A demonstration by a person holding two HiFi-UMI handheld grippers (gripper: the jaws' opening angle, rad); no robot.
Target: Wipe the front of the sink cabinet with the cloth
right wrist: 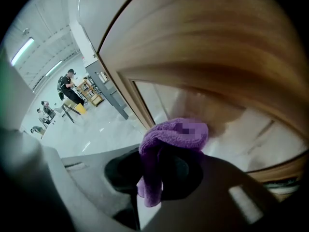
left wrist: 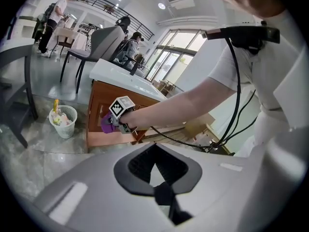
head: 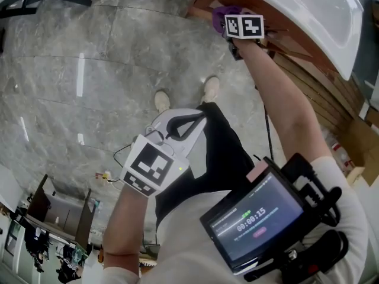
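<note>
My right gripper [head: 230,21] is shut on a bunched purple cloth [head: 220,15] and holds it against the brown wooden front of the sink cabinet [head: 308,70], under the white sink [head: 314,7]. In the right gripper view the cloth [right wrist: 176,134] bulges past the jaws, touching the cabinet's panel [right wrist: 203,47]. The left gripper view shows the same gripper [left wrist: 115,123] and cloth [left wrist: 105,123] at the cabinet's [left wrist: 96,98] near end. My left gripper [head: 198,118] hangs by my waist, away from the cabinet, its jaws together and holding nothing [left wrist: 164,193].
A white mesh waste basket [left wrist: 63,121] stands on the grey stone floor left of the cabinet. Chairs [left wrist: 91,42] and people are farther back. A cardboard box [head: 358,138] and cables lie beside the cabinet's right part. My shoes [head: 163,101] stand close to it.
</note>
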